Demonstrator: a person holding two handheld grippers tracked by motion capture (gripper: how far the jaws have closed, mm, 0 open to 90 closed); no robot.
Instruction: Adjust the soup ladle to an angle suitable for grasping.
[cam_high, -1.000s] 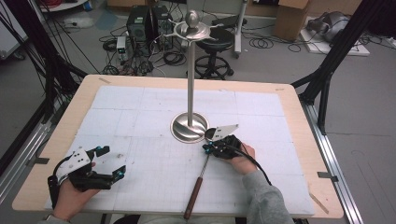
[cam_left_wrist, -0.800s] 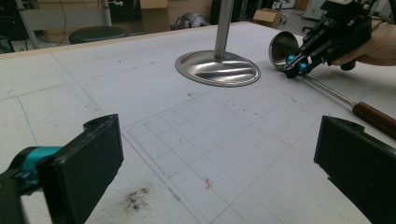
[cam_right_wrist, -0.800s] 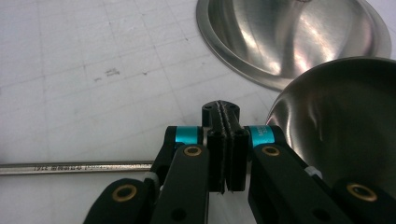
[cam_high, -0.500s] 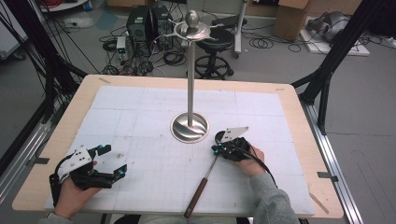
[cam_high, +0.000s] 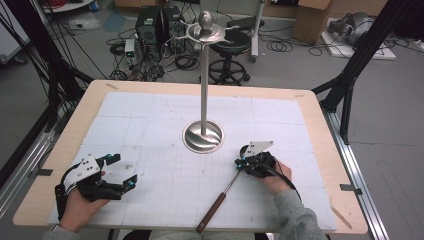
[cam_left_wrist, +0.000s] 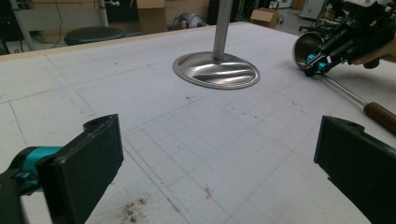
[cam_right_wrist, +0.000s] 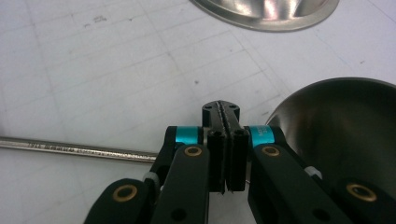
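Observation:
A ladle (cam_high: 227, 186) with a brown wooden handle lies at the front middle of the white mat, its steel bowl (cam_right_wrist: 341, 126) to the right of the jaws. My right gripper (cam_high: 242, 162) is shut on the ladle's thin shaft (cam_right_wrist: 70, 148) close to the bowl; its jaws (cam_right_wrist: 221, 109) are pressed together. A tall steel stand (cam_high: 203, 136) with a round base and a hooked top rises at the mat's centre, just left of and beyond that gripper. My left gripper (cam_high: 122, 170) rests open at the front left with nothing between its pads (cam_left_wrist: 88, 158).
The white gridded mat (cam_high: 150, 115) covers a wooden table (cam_high: 320, 115). A stool (cam_high: 231, 55), a computer case (cam_high: 150, 25) and cables lie on the floor beyond the far edge. A black frame leg (cam_high: 350, 75) stands at the right.
My right gripper has moved right with the ladle's bowl end, swinging the shaft while the handle end stays near the front edge. The left gripper has barely moved.

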